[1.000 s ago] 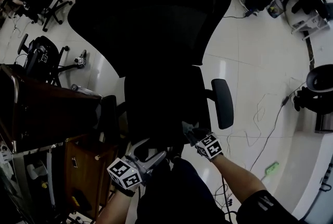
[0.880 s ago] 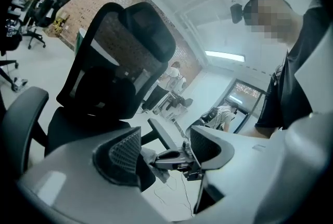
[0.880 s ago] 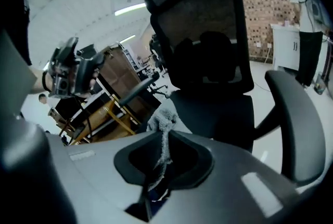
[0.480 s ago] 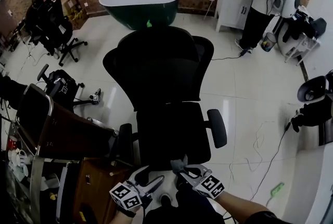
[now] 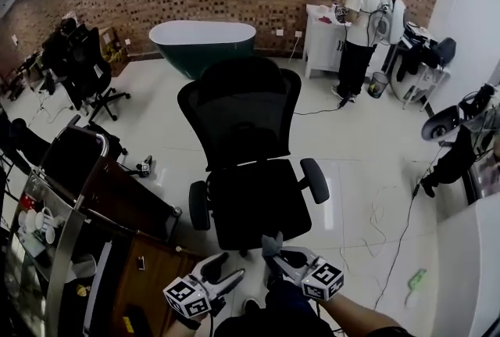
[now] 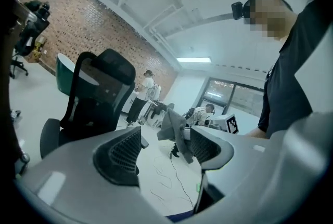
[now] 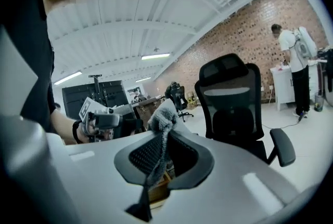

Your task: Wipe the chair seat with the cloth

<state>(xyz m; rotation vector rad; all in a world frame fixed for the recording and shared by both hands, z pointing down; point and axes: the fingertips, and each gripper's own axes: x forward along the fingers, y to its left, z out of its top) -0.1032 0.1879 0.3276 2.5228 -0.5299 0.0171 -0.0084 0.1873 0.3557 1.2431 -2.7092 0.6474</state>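
Note:
A black mesh office chair (image 5: 244, 140) stands in the middle of the head view, its seat (image 5: 254, 202) facing me and bare. My right gripper (image 5: 275, 248) is held just in front of the seat's front edge, shut on a small grey cloth (image 5: 271, 241). In the right gripper view the cloth (image 7: 162, 114) sticks up from between the closed jaws, with the chair (image 7: 234, 98) beyond. My left gripper (image 5: 226, 269) is beside it, lower left, open and holding nothing. Through its wide gap the left gripper view shows the cloth (image 6: 174, 127) and the chair (image 6: 99, 93).
A wooden cart with a metal rail (image 5: 94, 195) stands close at the left. Cables (image 5: 391, 210) trail over the white floor at the right. Behind the chair are a green bathtub (image 5: 205, 42), more office chairs (image 5: 82, 62), and a person (image 5: 359, 23) at a white cabinet.
The head view has lifted and drawn back, so the whole chair and room now show. Both grippers have stayed low in front of the seat, the right still holding the cloth.

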